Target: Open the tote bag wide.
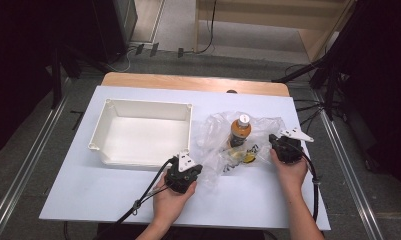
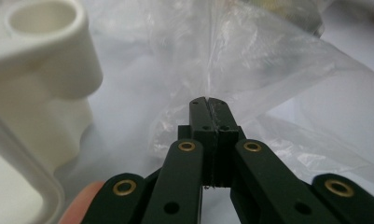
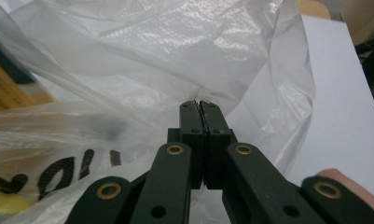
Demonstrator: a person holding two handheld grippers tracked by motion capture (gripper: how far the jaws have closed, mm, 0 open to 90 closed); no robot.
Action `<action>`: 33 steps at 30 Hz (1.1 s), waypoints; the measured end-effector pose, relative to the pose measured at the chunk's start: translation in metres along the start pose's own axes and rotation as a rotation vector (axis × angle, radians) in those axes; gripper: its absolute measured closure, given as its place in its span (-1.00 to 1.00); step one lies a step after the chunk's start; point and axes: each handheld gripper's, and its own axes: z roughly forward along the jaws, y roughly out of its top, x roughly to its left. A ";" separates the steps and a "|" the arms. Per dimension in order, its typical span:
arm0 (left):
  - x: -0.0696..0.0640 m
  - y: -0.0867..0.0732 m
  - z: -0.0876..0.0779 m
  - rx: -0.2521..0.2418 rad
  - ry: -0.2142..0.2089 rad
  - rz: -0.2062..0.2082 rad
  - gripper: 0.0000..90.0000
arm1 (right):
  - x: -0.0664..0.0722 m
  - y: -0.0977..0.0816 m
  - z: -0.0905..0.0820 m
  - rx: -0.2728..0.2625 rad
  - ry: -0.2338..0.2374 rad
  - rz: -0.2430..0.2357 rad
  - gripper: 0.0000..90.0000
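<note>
Pinching crinkled clear plastic bag (image 1: 223,145), both grippers' black jaws press together on its film.

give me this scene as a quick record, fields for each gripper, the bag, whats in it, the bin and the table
left gripper: jaws shut on the bag's near-left edge
right gripper: jaws shut on the bag's right edge
plastic bag: clear, crumpled, lying on the table between the two grippers
bottle: upright inside the bag, amber with a white cap
white bin: open-topped, nothing in it, left of the bag
table: white top
</note>
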 end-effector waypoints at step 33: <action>-0.019 0.014 -0.002 -0.122 -0.045 0.023 -0.55 | 0.001 0.040 -0.035 -0.161 0.117 0.105 -0.47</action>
